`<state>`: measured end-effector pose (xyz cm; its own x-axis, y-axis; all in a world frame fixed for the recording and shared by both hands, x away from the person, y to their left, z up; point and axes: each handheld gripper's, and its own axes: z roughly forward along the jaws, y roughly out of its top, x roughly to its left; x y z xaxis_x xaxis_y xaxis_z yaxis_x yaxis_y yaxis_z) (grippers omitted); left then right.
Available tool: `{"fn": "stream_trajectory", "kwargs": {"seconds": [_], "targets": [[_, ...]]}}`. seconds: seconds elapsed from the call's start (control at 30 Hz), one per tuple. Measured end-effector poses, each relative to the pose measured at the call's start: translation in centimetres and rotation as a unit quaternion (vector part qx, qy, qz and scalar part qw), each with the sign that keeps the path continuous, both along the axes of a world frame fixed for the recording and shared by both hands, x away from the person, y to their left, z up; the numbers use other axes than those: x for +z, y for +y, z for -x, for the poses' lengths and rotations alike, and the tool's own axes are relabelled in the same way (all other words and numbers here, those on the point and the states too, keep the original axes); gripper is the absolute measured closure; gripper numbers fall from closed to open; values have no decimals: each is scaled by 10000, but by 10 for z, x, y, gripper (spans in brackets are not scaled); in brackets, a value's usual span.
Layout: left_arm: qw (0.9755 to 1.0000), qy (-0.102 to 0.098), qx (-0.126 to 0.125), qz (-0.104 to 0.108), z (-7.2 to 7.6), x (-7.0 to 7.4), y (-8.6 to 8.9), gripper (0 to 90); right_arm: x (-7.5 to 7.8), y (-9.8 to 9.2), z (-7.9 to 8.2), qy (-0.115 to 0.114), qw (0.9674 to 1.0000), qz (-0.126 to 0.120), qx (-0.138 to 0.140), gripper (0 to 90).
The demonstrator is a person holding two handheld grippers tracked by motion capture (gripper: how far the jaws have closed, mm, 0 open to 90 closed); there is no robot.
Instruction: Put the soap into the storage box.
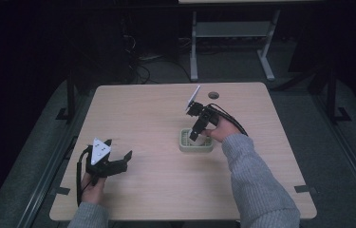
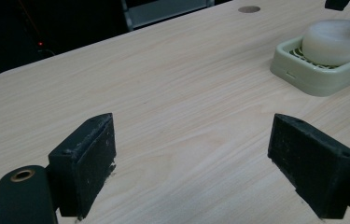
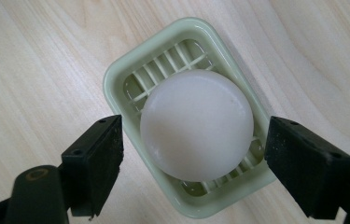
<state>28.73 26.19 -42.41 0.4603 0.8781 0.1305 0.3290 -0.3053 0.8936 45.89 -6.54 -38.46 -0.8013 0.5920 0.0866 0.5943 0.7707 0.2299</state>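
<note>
- Soap [image 3: 196, 125], a round white bar, lay in a pale green soap dish [image 3: 116, 79] with a slatted bottom, resting on the slats and covering most of them.
- That dish stood on the wooden surface [image 1: 156, 118] right of its middle, nearer the right edge than the left, and about halfway between the far and near edges.
- The right claw [image 1: 195, 134] hung directly over the dish, pointing down at it; in the right gripper view its two black jaws stood released, one on each side of the bar, with a gap visible between each pad and the soap.
- Whether the pads had reached the level of the bar could not be told.
- The left claw [image 1: 118, 161] sat near the front left corner of the surface, well apart from the dish, held low above the wood.
- Its jaws were spread wide with nothing between them, only bare wood beneath.
- A round cable hole [image 1: 213, 95] lay by the far edge, beyond the dish.
</note>
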Motion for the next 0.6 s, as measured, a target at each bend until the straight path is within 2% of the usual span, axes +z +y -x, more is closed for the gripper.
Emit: {"fn": "stream_trajectory", "kwargs": {"seconds": [0.6], "targets": [[10000,13,-23,-42,0,0,0,148,13,-15,8,-109,9998,-148,-14,191]]}}
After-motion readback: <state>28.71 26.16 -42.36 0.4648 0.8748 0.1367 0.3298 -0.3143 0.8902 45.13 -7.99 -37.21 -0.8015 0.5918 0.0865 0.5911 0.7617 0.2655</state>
